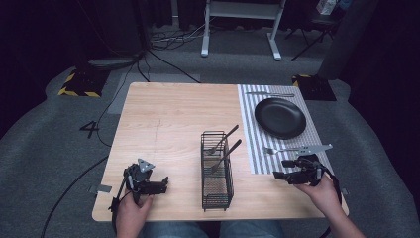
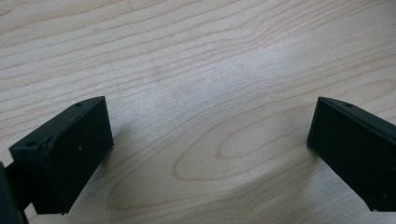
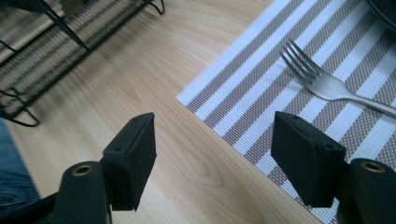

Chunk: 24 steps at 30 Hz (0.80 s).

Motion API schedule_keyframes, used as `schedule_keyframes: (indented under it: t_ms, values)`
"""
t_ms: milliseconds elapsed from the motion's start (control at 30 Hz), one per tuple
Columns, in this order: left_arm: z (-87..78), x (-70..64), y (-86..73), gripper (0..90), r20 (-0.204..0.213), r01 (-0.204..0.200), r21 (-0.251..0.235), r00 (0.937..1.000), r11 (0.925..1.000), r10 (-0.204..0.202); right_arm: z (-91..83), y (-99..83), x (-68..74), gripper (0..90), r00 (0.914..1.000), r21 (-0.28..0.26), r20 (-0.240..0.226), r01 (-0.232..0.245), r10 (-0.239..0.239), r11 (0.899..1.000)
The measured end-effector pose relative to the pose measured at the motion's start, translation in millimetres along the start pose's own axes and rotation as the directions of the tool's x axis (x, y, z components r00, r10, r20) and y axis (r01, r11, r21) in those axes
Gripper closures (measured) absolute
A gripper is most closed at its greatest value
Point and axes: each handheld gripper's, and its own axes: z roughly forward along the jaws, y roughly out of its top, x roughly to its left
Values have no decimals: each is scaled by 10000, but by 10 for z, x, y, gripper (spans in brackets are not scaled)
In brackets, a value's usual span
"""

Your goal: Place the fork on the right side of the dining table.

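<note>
While your hands rest low on the desk (image 1: 168,114), the black plate (image 1: 280,117) sits on the striped mat (image 1: 257,148). Your left gripper (image 2: 210,140) spreads its jaws over bare wood. Your right gripper (image 3: 215,154), jaws apart, faces the fork (image 3: 322,79).

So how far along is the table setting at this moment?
Looks partly done: a fork lies on the striped mat beside the black plate, and another utensil lies beyond it. Nothing is in hand; left gripper and right gripper are open and empty. Two utensils remain in the wire basket.
</note>
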Motion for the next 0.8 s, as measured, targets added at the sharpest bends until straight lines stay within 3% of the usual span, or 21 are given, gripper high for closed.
schedule_keyframes:
  t_ms: [200, 467, 667, 800]
  values:
    - [1, -1, -1, 2, -5, 7, -17, 10000, 10000, -7, 128, -159, 52, 326, 9986, -183, 403, 337, -330, 9993]
    - [1, -1, -1, 2, -4, 7, -17, 10000, 10000, -8, 278, -354, 104, 321, 9969, -580, 501, 637, -609, 9963]
    - [1, -1, -1, 2, -3, 6, -16, 10000, 10000, -6, 371, -457, 126, 304, 9948, -574, 575, 877, -844, 9945]
    - [1, -1, -1, 2, -4, 8, -18, 10000, 10000, -8, 405, -521, 168, 278, 9872, -879, 817, 1443, -1372, 9856]
